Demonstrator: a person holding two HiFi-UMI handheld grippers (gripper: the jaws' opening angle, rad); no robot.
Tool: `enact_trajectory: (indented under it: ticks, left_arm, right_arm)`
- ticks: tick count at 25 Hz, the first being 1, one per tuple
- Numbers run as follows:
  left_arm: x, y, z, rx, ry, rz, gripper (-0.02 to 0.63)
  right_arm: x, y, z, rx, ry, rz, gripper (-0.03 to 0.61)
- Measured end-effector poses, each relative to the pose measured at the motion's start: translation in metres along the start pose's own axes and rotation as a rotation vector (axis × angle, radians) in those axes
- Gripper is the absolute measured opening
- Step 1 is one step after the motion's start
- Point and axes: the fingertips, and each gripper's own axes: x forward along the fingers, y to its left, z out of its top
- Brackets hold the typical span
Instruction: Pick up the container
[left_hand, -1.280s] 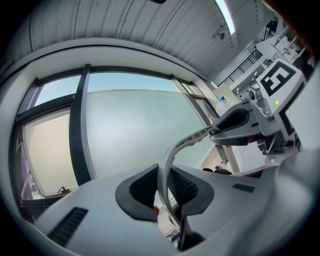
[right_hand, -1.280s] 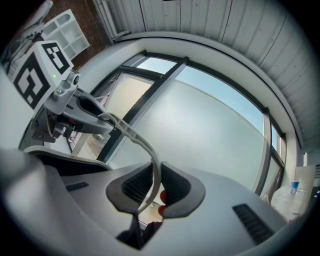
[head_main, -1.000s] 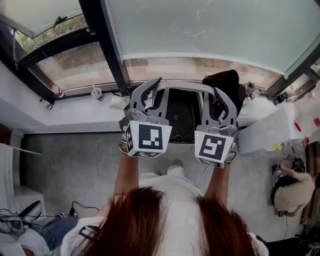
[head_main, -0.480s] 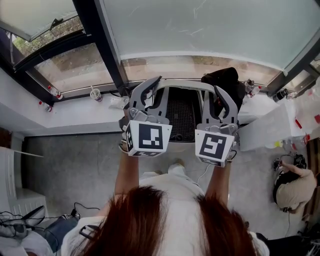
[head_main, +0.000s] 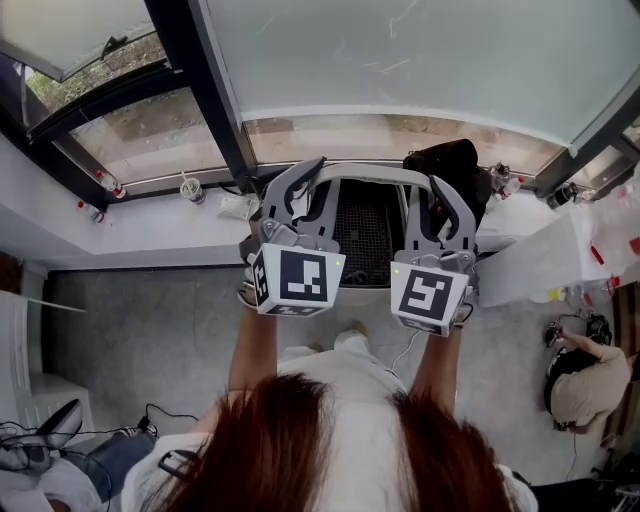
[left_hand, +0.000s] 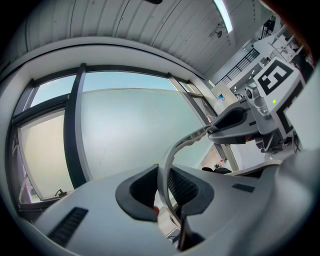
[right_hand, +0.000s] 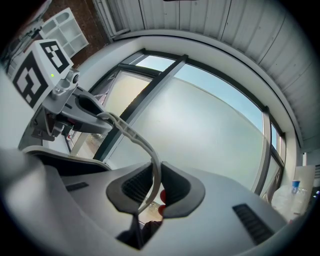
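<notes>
The container (head_main: 362, 228) is a white basket with a dark mesh inside, hanging between my two grippers above the floor by the window ledge. Its white arched handle (head_main: 366, 171) runs from one gripper to the other. My left gripper (head_main: 305, 178) is shut on the handle's left end, and the handle (left_hand: 169, 159) passes between its dark pads (left_hand: 137, 192). My right gripper (head_main: 438, 190) is shut on the right end, with the handle (right_hand: 148, 148) pinched between its pads (right_hand: 176, 187). Each gripper view shows the other gripper at the far end of the handle.
A white window ledge (head_main: 150, 225) runs behind the basket, with a cup (head_main: 194, 186) and small bottles (head_main: 92, 208) on it. A dark bag (head_main: 450, 165) sits right of the handle. A person crouches at the lower right (head_main: 578, 385). Cables lie at the lower left (head_main: 40, 440).
Both grippers keep their hold on the handle and the basket stays at about the same height. The crouching person at the right has shifted a little.
</notes>
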Motion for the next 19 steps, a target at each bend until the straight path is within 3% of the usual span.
enact_trajectory:
  ticks: [19]
  left_arm:
    - [0.023, -0.009, -0.011, 0.012, 0.052, -0.026, 0.060]
  right_arm:
    - [0.019, -0.006, -0.019, 0.017, 0.021, 0.017, 0.067]
